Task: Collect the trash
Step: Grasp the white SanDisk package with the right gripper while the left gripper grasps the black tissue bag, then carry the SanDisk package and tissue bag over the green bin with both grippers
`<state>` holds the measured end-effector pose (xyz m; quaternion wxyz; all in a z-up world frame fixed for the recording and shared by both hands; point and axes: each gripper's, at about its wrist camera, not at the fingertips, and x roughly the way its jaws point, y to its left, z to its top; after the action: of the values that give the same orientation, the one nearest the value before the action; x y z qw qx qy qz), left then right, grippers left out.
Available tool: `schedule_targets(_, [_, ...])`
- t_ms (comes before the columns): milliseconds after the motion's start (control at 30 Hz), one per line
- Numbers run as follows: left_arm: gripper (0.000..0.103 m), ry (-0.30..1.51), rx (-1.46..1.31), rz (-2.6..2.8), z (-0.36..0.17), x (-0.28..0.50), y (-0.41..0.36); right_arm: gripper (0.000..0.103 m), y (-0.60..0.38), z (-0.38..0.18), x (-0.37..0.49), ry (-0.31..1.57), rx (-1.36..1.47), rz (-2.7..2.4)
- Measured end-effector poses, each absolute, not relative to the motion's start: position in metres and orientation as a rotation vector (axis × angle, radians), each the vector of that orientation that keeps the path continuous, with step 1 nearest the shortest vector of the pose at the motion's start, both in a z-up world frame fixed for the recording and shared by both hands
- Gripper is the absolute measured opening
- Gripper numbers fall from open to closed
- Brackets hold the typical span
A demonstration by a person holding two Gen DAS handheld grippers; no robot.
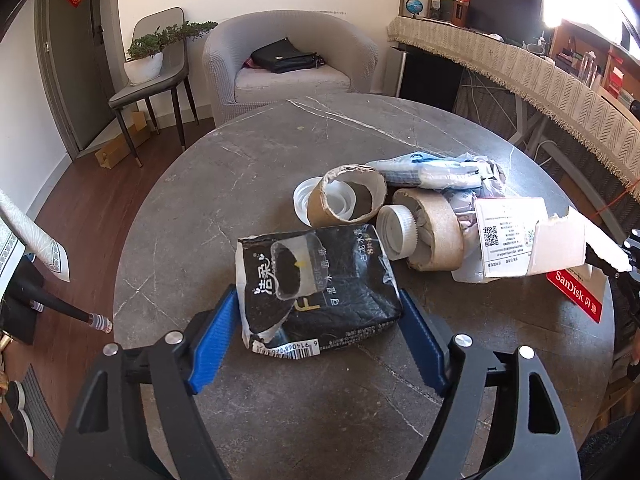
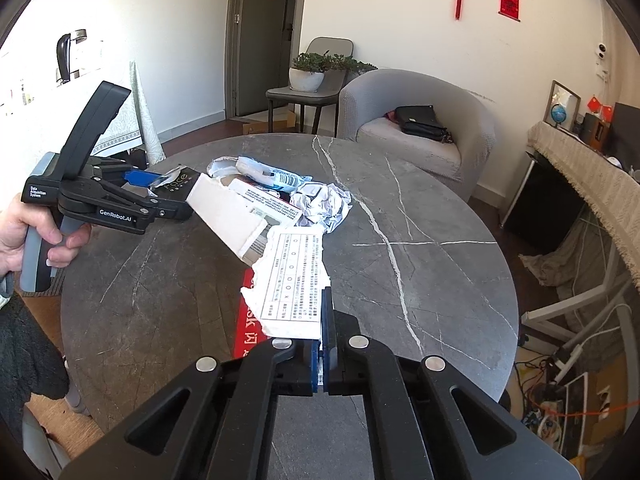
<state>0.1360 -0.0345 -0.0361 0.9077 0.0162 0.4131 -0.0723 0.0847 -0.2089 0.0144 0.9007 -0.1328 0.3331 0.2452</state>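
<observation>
A crumpled black tissue pack [image 1: 320, 280] lies on the round grey table [image 1: 240, 184]. My left gripper [image 1: 319, 300] is open and straddles it, its blue pads [image 1: 212, 336] right at the pack's two sides, with no squeeze visible. My right gripper [image 2: 325, 300] is shut on the torn printed flap [image 2: 292, 280] of a white carton [image 2: 236, 216], whose red side [image 1: 576, 296] shows underneath. The carton [image 1: 516, 236] is tilted, its far end among the pile. Behind the pack lie two cardboard rolls [image 1: 348, 196], white caps [image 1: 396, 232] and crumpled wrappers [image 1: 436, 168].
A person's hand [image 2: 24, 236] holds the left gripper's handle at the table's left edge. A grey armchair [image 1: 280, 64] with a black bag stands beyond the table, and beside it a chair carrying a potted plant [image 1: 144, 56]. A cloth-covered sideboard [image 1: 520, 68] runs along the right.
</observation>
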Motion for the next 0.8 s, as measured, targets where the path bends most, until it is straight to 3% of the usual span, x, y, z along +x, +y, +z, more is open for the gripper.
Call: schedule_targets(800, [0.072,0.786,-0.081,-0.191,-0.007,0.107,-0.009,0.000,-0.214,0.079,0.074,0.570,-0.188,0.395])
